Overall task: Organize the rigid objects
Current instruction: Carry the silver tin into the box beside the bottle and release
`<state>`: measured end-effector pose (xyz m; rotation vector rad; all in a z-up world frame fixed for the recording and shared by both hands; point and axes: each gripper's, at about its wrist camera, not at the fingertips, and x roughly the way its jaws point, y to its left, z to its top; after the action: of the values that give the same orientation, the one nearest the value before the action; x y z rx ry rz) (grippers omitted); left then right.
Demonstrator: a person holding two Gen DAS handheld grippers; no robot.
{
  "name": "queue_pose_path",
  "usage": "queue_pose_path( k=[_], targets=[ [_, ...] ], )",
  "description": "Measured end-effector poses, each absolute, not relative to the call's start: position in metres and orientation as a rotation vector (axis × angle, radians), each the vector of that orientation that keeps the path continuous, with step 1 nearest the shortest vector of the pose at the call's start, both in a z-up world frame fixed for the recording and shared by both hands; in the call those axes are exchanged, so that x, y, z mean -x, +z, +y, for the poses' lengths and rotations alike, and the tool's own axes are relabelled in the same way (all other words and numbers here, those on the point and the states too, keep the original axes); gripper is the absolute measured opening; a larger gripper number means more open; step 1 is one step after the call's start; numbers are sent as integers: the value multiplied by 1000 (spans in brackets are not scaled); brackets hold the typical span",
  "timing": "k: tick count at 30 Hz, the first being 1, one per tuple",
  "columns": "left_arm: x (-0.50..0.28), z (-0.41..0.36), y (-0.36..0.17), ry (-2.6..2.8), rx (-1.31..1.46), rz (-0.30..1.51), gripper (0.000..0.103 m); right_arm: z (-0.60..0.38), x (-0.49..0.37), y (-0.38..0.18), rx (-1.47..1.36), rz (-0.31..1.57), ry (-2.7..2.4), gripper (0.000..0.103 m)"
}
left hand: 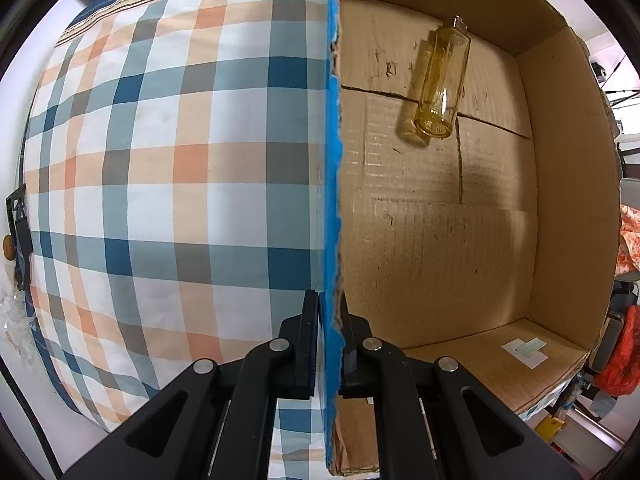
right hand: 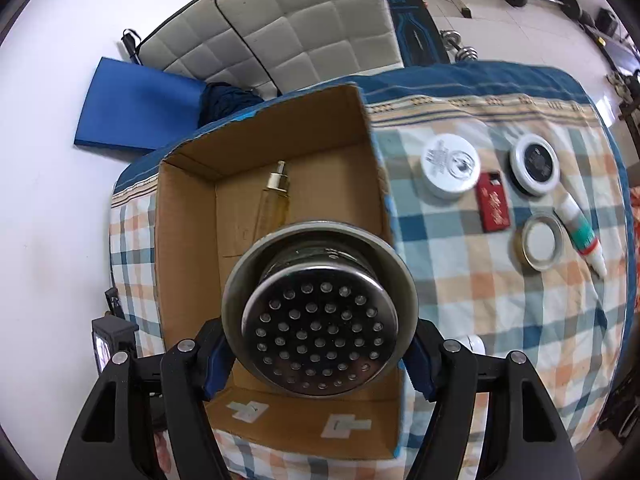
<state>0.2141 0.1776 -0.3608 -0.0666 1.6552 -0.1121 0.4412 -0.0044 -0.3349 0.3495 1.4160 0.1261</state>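
Observation:
My left gripper is shut on the blue-edged side wall of the open cardboard box. A yellow glass spray bottle lies on the box floor; it also shows in the right wrist view. My right gripper is shut on a round metal perforated strainer and holds it above the near part of the box. On the checked bedspread to the right of the box lie a white jar, a black-topped tin, a red lighter, a metal ring lid and a glue tube.
The checked bedspread covers the bed left of the box wall. A padded headboard and a blue mat stand beyond the bed. Dumbbells lie on the floor at the far right.

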Motion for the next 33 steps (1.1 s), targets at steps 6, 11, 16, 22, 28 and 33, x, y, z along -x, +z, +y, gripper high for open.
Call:
queue_pose_path(
  k=[6,11,16,22,28,33],
  targets=[
    [-218,178,-357,-120,60,1657,4,14,-469,-346,-310,1432,114,72],
    [-222,179,-357,-120,56,1658,4,26,-495,-366,-280,1464,82,72],
    [-223,178,-355,-122,57,1660,4,40,-516,-388,-231,1502,59,72],
    [-227,178,-355,-122,63,1663,4,47,-532,-409,-190,1531,24,72],
    [-227,180,-357,-121,62,1663,4,48,-540,-422,-168,1547,-2,72],
    [-227,180,-358,-121,56,1664,4,49,-542,-427,-151,1545,-11,73]
  ],
)
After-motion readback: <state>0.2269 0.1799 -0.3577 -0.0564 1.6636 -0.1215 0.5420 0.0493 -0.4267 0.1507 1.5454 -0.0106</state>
